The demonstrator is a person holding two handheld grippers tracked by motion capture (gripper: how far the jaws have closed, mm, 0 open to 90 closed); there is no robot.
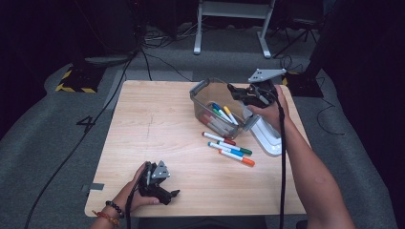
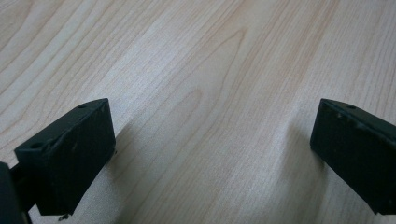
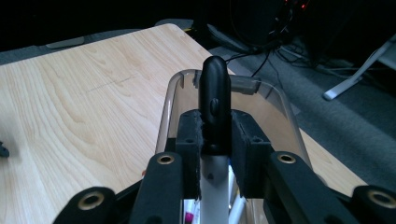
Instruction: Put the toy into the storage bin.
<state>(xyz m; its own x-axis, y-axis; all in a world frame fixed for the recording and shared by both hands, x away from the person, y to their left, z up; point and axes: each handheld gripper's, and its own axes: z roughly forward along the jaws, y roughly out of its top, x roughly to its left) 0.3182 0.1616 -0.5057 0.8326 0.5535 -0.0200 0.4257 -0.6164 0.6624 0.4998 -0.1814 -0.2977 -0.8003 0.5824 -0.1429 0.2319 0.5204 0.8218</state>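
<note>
- Readable writing: a "4" marked on the grey floor left of the worktop; no brand or label legible on the markers or the bin.
- Right claw: clenched on a marker with a black cap and white barrel, pads pressing both sides just below the cap; cap points up and away from the camera.
- In the high view the right claw is held above the clear plastic bin at the far right of the worktop, off the surface.
- Bin holds several markers lying slantwise: blue, green, yellow, red caps seen.
- Three or four loose markers lie on the worktop just in front of the bin, caps red, green, blue, orange.
- White stand sits right of the bin, partly behind the right forearm.
- Left claw: released, jaws wide apart, nothing between them, bare wood beneath.
- High view: left claw rests near the front left edge of the worktop, well apart from bin and markers.
</note>
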